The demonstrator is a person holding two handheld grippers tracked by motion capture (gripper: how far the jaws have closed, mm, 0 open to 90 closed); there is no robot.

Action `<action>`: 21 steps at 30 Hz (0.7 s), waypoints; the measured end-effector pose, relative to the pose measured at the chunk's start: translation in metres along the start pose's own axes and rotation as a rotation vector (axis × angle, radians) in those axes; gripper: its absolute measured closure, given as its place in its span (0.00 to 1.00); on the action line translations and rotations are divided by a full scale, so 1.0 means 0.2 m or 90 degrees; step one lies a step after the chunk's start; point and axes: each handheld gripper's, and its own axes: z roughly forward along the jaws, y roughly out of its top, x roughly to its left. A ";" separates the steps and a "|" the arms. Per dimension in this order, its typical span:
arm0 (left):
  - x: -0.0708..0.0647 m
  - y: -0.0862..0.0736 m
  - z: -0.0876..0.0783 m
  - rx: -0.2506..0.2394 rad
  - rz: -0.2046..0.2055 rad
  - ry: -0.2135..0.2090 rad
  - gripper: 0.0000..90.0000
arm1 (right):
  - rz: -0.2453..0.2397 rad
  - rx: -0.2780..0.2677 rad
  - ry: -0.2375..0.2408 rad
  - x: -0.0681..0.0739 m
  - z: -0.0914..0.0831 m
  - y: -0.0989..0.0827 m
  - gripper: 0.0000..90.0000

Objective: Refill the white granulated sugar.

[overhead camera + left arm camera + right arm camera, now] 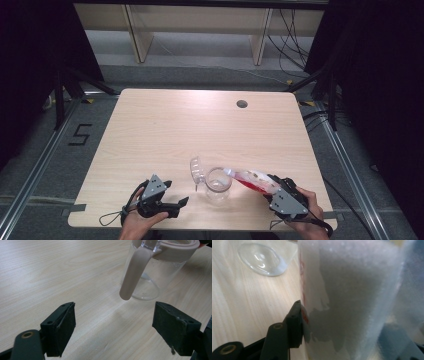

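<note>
Right gripper [274, 187] clamps a red-and-white pouch [249, 178], tilted mouth-first over the glass jar [218, 184] at the near table edge, likely for pouring. Left gripper [176, 192] waits slack-jawed and empty, left of the jar, whose lid [196, 171] hangs aside.

The left gripper [181, 202] is a black hand-held tool topped by a grey three-cornered plate [155, 186] with small dark screw holes, and a thin black cable [111, 218] loops out from it. Seen from its own camera, its jaws are thick black blocks with matt, slightly scuffed pads, carried on black links with a brass-ringed pivot hole. The right gripper [267, 183] is the same build: black body, grey three-cornered plate [283, 202], black cable [320, 223] trailing behind. Both hands are bare, with no sleeves in sight.
</note>
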 end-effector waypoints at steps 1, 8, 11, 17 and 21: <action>0.00 0.00 0.00 -0.006 0.000 -0.005 0.20 | -0.005 -0.002 0.002 0.00 0.00 0.00 0.54; 0.01 0.00 0.00 0.000 0.021 -0.008 0.20 | -0.030 0.002 -0.001 0.01 0.01 0.01 0.54; 0.00 0.00 0.00 -0.002 0.013 -0.004 0.20 | -0.029 0.007 -0.006 0.02 0.01 0.01 0.54; 0.00 0.00 0.00 -0.005 0.010 -0.006 0.20 | -0.065 0.010 -0.023 0.01 0.01 0.02 0.54; 0.00 0.00 0.00 -0.004 0.004 -0.005 0.20 | -0.075 0.019 -0.043 0.02 0.00 0.02 0.54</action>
